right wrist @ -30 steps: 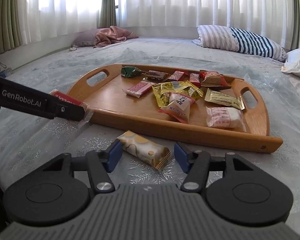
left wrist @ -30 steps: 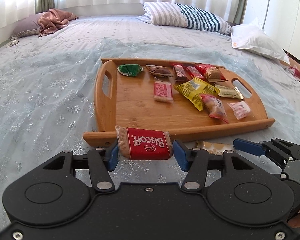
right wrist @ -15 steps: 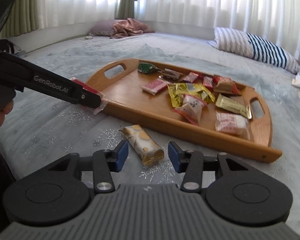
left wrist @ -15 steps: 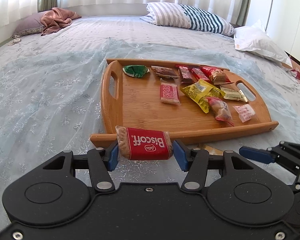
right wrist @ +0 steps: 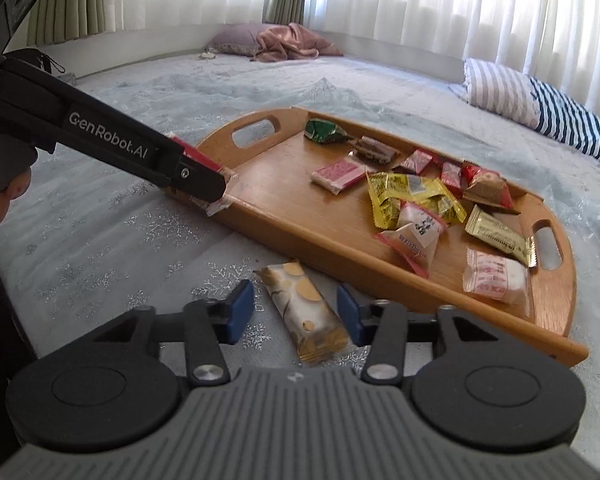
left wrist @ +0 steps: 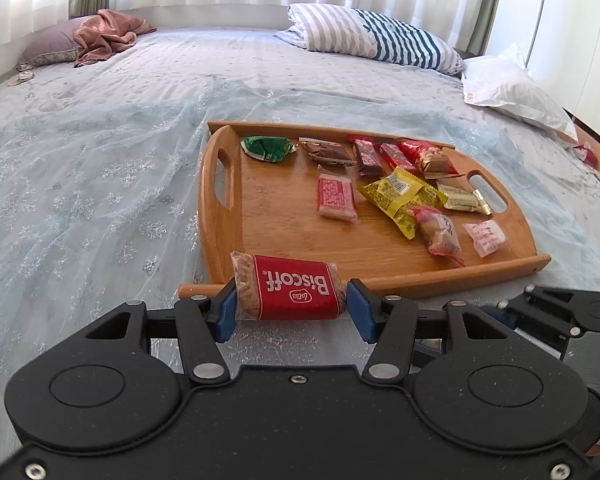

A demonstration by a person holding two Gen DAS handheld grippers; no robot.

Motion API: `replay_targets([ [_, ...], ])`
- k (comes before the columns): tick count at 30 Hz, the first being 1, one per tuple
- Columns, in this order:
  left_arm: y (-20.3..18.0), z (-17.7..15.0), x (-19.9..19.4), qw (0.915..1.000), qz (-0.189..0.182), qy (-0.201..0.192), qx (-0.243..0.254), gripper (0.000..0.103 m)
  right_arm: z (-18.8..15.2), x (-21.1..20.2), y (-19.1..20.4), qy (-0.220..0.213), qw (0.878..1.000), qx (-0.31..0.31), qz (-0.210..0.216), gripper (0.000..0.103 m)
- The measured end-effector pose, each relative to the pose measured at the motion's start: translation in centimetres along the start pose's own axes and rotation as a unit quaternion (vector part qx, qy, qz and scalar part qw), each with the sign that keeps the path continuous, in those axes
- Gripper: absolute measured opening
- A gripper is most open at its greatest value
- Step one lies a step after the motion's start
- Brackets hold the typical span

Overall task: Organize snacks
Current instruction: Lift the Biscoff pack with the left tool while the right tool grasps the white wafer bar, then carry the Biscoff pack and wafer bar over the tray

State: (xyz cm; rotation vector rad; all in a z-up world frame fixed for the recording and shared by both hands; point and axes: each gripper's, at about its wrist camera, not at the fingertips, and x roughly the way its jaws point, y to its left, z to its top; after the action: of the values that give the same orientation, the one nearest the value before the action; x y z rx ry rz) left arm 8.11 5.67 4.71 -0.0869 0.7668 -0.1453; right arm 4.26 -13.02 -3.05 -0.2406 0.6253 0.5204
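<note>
Sunlit curtains ran behind a wide bed [left wrist: 100, 184] under a pale snowflake sheet, with a striped pillow [left wrist: 372, 40] at the far side and a wooden tray [left wrist: 284, 216] in the middle, already carrying a scatter of wrapped snacks. We held the left gripper [left wrist: 290, 308] at the tray's near left corner, its blue pads pressed against both ends of the red Biscoff packet [left wrist: 288, 292], which hung just above the near rim. From the right wrist view we saw that packet [right wrist: 198, 160] only as a red sliver behind the left gripper's arm. Our right gripper [right wrist: 294, 312] stood open on either side of a cream and gold snack bar [right wrist: 304, 312] lying on the sheet just outside the tray's near rim; the bar lay slanted between the pads, its right edge near the right pad. We judged that closing on it at that slant could twist or squirt the slippery wrapper out, or pinch the loose sheet along with it. We also judged that releasing the Biscoff packet so close to the rim could leave it straddling the edge or tipping back onto the bed. With both tools working near the same rim, we saw some risk of them bumping and nudging the tray.
</note>
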Motion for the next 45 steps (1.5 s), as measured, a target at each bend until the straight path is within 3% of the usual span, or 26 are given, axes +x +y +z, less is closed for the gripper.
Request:
replay_targets([
  [4, 0.1, 0.6, 0.1, 1.0000, -0.004, -0.001, 0.002, 0.053, 0.2, -0.1, -0.1, 0.006, 1.000, 0.009, 0.002, 0.034],
  [9, 0.5, 1.2, 0.4, 0.9999, -0.011, -0.001, -0.001, 0.053, 0.6, -0.7, -0.4, 0.003, 1.000, 0.027, 0.002, 0.028],
  [12, 0.7, 1.7, 0.6, 0.9999, -0.012, -0.002, -0.001, 0.053, 0.9, -1.1, -0.4, 0.001, 0.999, 0.033, 0.000, 0.018],
  [17, 1.1, 2.1, 0.9, 0.9999, -0.014, -0.004, -0.007, 0.053, 1.2, -1.1, -0.4, 0.001, 1.000, 0.028, -0.005, 0.023],
  [18, 1.2, 2.2, 0.9, 0.9999, -0.014, -0.004, -0.008, 0.053, 1.1, -0.9, -0.5, 0.004, 0.999, 0.033, 0.002, 0.039],
  [19, 1.2, 2.2, 1.0, 0.9998, -0.015, -0.004, -0.009, 0.053, 1.1, -0.8, -0.7, 0.006, 0.999, 0.042, 0.007, 0.043],
  [25, 1.4, 2.0, 1.2, 0.9998, -0.018, 0.001, -0.011, 0.053, 0.7, 0.2, -0.4, 0.014, 0.999, 0.030, 0.009, 0.049],
  [27, 1.4, 2.0, 1.3, 0.9997, -0.020, 0.002, -0.011, 0.053, 0.6, 0.6, -0.4, 0.022, 0.999, 0.033, 0.015, 0.048],
  [28, 1.4, 2.0, 1.3, 0.9997, -0.020, 0.002, -0.012, 0.053, 0.6, 0.8, -0.5, 0.023, 0.999, 0.039, 0.016, 0.030],
  [30, 1.4, 2.1, 1.4, 0.9997, -0.020, 0.002, -0.012, 0.053, 0.7, 0.6, -0.5, 0.020, 0.999, 0.043, 0.014, 0.027],
  [39, 1.7, 3.2, 2.0, 0.9996, -0.023, 0.003, -0.015, 0.053, 2.1, -1.4, -0.5, -0.013, 0.999, 0.044, 0.003, 0.027],
  [45, 1.8, 4.8, 3.2, 0.9991, -0.031, 0.005, -0.026, 0.053, 3.9, -0.6, -1.5, -0.027, 0.998, 0.056, -0.017, 0.027],
])
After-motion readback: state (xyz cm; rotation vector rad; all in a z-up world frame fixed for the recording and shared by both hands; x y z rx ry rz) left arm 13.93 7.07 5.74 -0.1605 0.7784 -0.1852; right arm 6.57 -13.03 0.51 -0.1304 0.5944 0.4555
